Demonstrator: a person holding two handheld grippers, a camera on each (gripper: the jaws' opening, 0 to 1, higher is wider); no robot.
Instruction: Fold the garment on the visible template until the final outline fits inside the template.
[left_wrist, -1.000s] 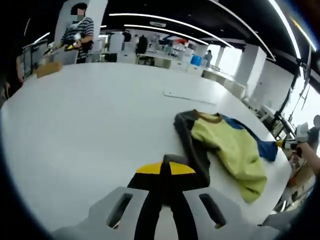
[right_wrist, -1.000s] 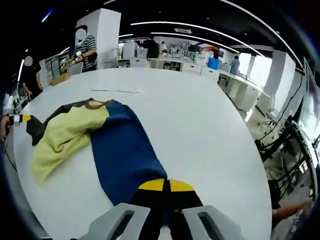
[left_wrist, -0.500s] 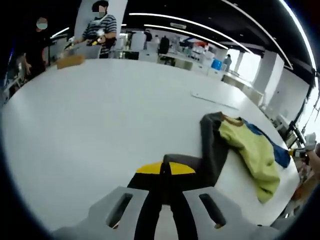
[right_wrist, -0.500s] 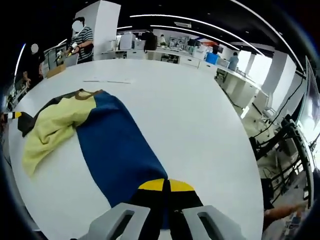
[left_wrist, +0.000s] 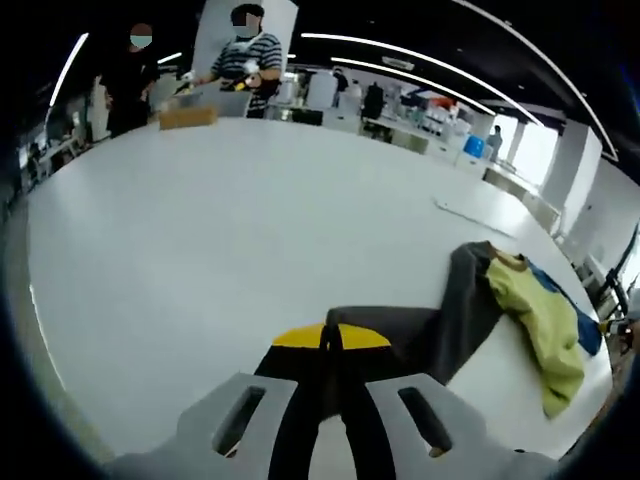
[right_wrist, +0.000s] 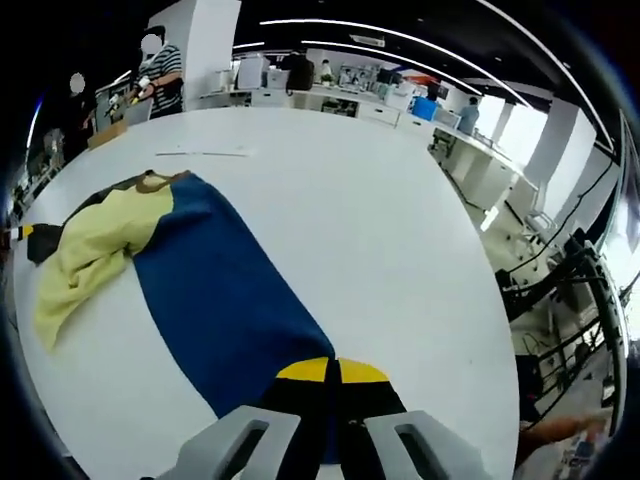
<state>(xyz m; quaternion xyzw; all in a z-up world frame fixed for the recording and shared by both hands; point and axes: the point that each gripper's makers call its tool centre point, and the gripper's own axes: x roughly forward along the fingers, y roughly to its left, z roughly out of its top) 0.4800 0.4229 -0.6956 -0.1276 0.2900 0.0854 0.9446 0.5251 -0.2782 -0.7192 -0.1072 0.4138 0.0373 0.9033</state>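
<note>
Change since earlier: the garment is being drawn out longer between the two grippers; in the left gripper view its yellow bunch is lying further toward the right edge than a second ago, and in the right gripper view the blue panel is stretching into a longer, flatter strip.
Garment: a soft fabric top in dark grey, pale yellow and royal blue (right_wrist: 215, 300) is lying on a large white table (left_wrist: 230, 230), pulled out lengthwise rather than folded.
Left gripper: the left gripper (left_wrist: 330, 345), with its yellow-tipped black jaws pressed together, is pinching the dark grey sleeve end (left_wrist: 455, 320) of the garment just above the tabletop.
Right gripper: the right gripper (right_wrist: 332, 375), jaws likewise closed tight, is gripping the end of the blue panel, which is running away from it toward the yellow part (right_wrist: 85, 255) and the tan neckline (right_wrist: 150, 183).
Template: a thin pale flat sheet (right_wrist: 205, 153) is lying on the table beyond the neckline, apart from the garment; I cannot tell whether it is the template.
Surroundings: a person in a striped shirt (left_wrist: 245, 60) and a person in dark clothes (left_wrist: 130, 85) are standing at the far edge of the table, beside a brown cardboard box (left_wrist: 187, 116).
</note>
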